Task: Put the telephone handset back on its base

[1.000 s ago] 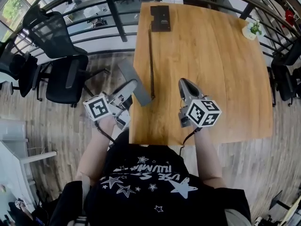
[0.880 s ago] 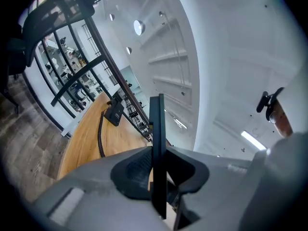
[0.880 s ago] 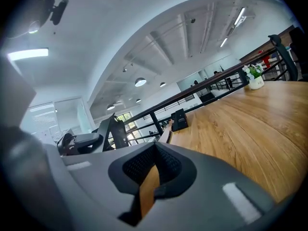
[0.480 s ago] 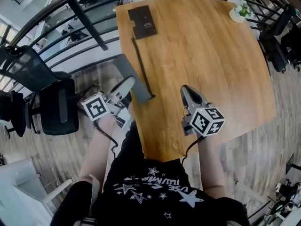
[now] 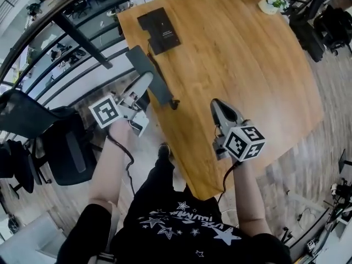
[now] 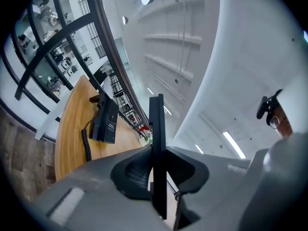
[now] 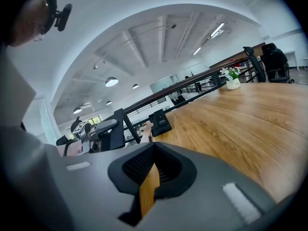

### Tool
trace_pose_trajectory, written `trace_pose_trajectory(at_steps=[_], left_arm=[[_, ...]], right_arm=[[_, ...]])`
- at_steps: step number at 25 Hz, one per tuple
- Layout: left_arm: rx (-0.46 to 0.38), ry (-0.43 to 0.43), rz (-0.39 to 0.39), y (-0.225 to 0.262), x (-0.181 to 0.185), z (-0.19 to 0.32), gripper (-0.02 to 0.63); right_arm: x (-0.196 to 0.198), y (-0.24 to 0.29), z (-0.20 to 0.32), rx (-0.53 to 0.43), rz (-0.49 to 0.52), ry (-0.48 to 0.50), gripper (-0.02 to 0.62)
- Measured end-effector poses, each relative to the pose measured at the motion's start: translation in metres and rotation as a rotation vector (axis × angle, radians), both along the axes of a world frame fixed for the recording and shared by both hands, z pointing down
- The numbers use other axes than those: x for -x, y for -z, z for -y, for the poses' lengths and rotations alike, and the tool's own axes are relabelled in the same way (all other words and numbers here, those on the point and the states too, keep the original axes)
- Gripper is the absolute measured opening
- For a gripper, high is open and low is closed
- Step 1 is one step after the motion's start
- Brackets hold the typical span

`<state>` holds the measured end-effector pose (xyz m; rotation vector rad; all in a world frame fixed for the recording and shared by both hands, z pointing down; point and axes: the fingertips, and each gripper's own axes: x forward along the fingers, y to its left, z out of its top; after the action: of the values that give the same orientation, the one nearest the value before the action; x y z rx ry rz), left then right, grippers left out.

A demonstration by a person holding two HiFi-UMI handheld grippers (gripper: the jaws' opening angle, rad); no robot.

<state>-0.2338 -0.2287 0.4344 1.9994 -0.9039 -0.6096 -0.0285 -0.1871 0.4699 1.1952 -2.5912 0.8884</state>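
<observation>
By table: L gripper level, jaws gripping handset; R gripper nose-down, jaws closed.

Wood table (handset seemingly matt plastic)

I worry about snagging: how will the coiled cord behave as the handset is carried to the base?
The coiled cord looks springy yet floppy, curving loosely from the base; it will probably trail and bunch. Thin as it is, it should barely tug the handset in the left gripper.
</observation>
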Motion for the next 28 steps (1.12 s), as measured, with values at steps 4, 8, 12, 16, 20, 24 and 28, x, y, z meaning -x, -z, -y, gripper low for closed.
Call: trace_pose_trajectory(at_steps=[4,8,12,16,20,24,28], left_arm=[[0.015,-0.024,-0.002,-0.004,0.013,0.032,0.083],[0.034,-0.042,-0.001,-0.01,0.022,0.057,0.083],[0.004,-0.051,0.011,-0.008,0.025,0.086,0.083],[0.01,-0.06,0.042,-0.016,0.029,0.12,0.083],[0.036,-0.058,0.07,-0.028,0.038,0.15,0.083],[0.049,-0.052,0.088,-0.035,0.041,0.174,0.083],[0.072,-0.043,0.106,-0.053,0.047,0.191,0.083]], right_arm=[[0.009,0.002,0.009,0.001,-0.018,-0.033,0.0],[0.013,0.0,0.017,0.014,-0.013,-0.061,0.0],[0.011,-0.006,0.022,0.032,-0.016,-0.076,0.0],[0.007,-0.011,0.03,0.052,-0.02,-0.089,0.0],[0.005,-0.015,0.04,0.067,-0.034,-0.088,0.0],[0.001,-0.019,0.053,0.074,-0.04,-0.084,0.0],[0.002,-0.026,0.062,0.085,-0.046,-0.08,0.0]])
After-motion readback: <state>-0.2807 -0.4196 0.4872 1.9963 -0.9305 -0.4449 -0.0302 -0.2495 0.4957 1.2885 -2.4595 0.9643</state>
